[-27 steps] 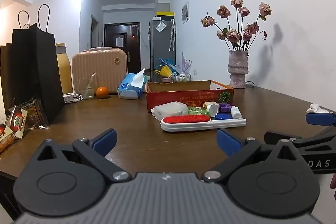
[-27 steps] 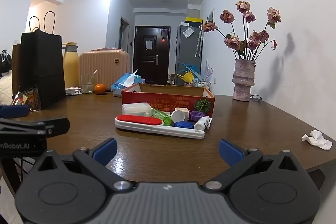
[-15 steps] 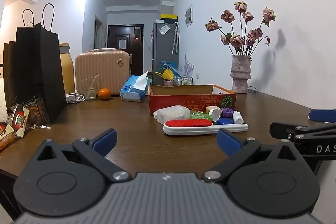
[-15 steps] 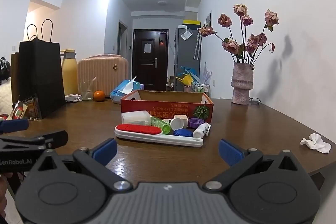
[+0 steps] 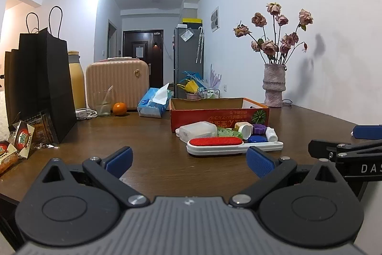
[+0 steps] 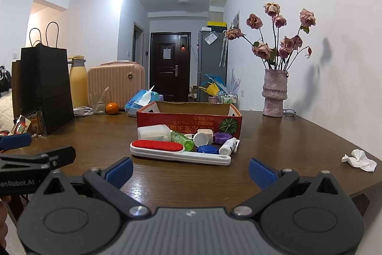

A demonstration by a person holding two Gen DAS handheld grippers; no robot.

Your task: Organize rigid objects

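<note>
A red cardboard box (image 5: 219, 116) (image 6: 188, 121) stands open-topped mid-table. In front of it lies a white lint brush with a red pad (image 5: 216, 142) (image 6: 157, 145), plus a white plastic case (image 5: 197, 132) (image 6: 152, 132), a green bottle (image 6: 182, 140), a white cap (image 6: 201, 138), a purple lid (image 6: 222, 137), a blue lid (image 6: 207, 149) and a small white dropper bottle (image 6: 228, 146). My left gripper (image 5: 188, 159) hangs open before the table's near edge, nothing between its fingers. My right gripper (image 6: 189, 169) is open too, just over the near edge, short of the brush.
At the left stand a black paper bag (image 5: 40, 85), snack packets (image 5: 21, 140), a yellow bottle (image 6: 77, 83), a pink case (image 5: 117, 85), a glass (image 5: 102, 103), an orange (image 5: 119, 108) and a tissue pack (image 5: 154, 104). A flower vase (image 6: 274, 92) and crumpled tissue (image 6: 359, 159) are at the right.
Both views have tilted upward a little, so the table and objects sit lower in each picture. The objects have not moved and both grippers stay open.
</note>
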